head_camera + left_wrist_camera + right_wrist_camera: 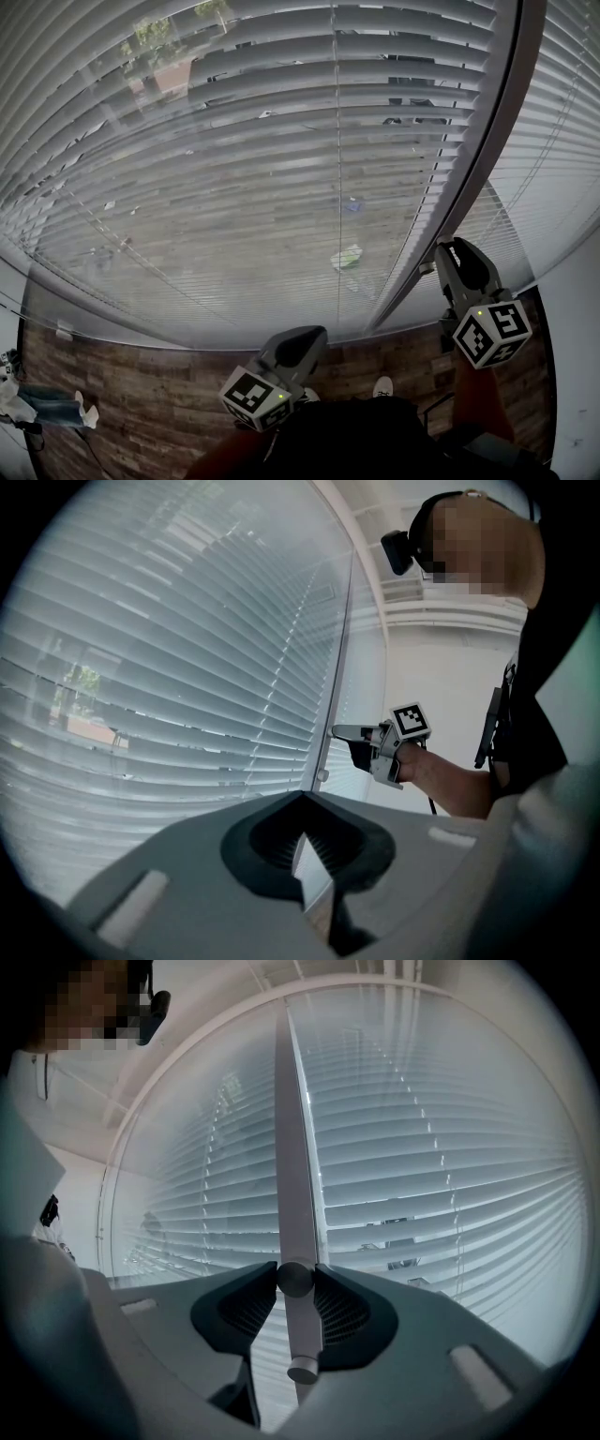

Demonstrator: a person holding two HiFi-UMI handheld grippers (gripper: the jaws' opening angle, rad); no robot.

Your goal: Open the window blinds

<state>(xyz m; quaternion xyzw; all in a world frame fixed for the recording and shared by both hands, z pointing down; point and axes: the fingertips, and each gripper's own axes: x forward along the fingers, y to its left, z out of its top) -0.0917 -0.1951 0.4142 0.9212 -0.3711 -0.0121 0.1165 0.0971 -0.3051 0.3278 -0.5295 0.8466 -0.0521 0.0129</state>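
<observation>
Wood-plank floor (141, 394) is running under the window; white wall (450, 677) is showing beyond the blinds to the right of the window post (487, 141). Blinds (281, 141) are hanging fully lowered on both sides of the post. The pale slats are sitting tilted with gaps between them, and trees and a building are showing through to the left of the post. Wand (296, 1194) is hanging straight down just in front of the post, with its round lower end free. Right hand-held gripper (296, 1281) is clamping the wand a little above that end, both pads pressing on it and pointing level at the post. Left hand-held gripper (302, 834) is sitting low and left of the post, with its jaws closed together, nothing between them, clear of the blinds.
</observation>
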